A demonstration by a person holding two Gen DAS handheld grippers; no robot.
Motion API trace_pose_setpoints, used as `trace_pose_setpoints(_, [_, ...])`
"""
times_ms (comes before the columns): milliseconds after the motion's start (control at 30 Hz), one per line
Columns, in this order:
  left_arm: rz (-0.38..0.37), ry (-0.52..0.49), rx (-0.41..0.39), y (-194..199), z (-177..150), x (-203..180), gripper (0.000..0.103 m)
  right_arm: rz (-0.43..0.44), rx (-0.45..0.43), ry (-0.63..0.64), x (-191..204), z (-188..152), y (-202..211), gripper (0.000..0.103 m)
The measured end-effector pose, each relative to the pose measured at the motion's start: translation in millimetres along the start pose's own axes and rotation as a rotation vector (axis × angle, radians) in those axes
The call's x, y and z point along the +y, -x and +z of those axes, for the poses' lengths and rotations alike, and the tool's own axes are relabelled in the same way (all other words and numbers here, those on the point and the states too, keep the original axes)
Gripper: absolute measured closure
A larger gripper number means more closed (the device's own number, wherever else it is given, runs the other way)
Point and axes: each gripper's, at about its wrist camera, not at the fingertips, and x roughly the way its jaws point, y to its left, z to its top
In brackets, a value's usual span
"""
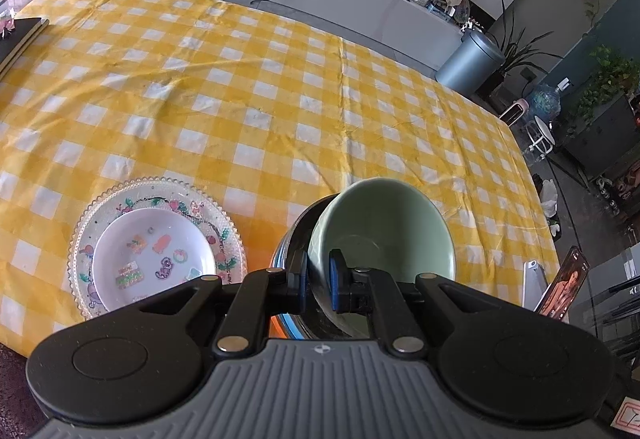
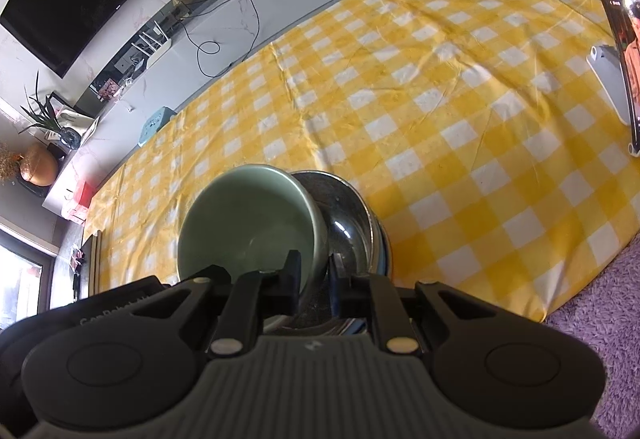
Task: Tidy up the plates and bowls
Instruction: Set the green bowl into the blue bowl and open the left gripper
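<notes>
The left gripper [image 1: 318, 281] is closed almost fully — its blue-padded fingers [image 1: 335, 285] pinch the near rim of a pale green ceramic bowl [image 1: 384, 227], one pad inside the wall and one outside. The bowl is tilted, its mouth turned toward the camera, and it is empty. It sits partly inside a stainless steel bowl [image 1: 298, 235], whose rim shows just behind and to the left of it.

From the right wrist, the right gripper [image 2: 314, 275] is likewise nearly closed on the green bowl [image 2: 252, 223], clamping the rim on the bowl's opposite side; the right finger stands between the green wall and the inside of the steel bowl [image 2: 352, 215]. The steel bowl is empty apart from the green one leaning in it, and a blue edge shows beneath its rim. Whether the green bowl's base rests on the steel is hidden by the fingers.

Just left of the bowls, on the yellow-and-white checked tablecloth [image 1: 256, 87], lies a clear glass plate [image 1: 156, 243] with a beaded rim and fruit pattern; a smaller white plate [image 1: 154, 259] with cartoon stickers rests centred on it.

Farther right, near the table edge, a phone [image 2: 628, 55] leans on a white stand [image 2: 608, 79] — its screen lit.
</notes>
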Motion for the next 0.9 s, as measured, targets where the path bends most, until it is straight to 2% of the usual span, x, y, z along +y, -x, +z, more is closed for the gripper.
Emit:
trace_pose_setpoints(300, [0.017,-0.030,0.019,-9,1,-3,0.090,-0.023,0.027,0.004,-2,2,-14,0.092])
trace_pose_setpoints(500, [0.035,-0.071,0.027,-12,3,-8,0.089,-0.036,0.026,0.015,-1,2,-17,0.091])
trace_pose_setpoints(633, [0.065,-0.133,0.032,-16,4,-16,0.089,-0.047,0.023,0.028,2,1,-18,0.090])
trace_pose_setpoints(800, [0.066,-0.148,0.041,-17,5,-16,0.089,-0.058,0.022,0.040,3,3,-18,0.089])
trace_pose_setpoints(900, [0.068,-0.149,0.030,-15,7,-17,0.089,-0.059,0.014,0.037,2,4,-15,0.085])
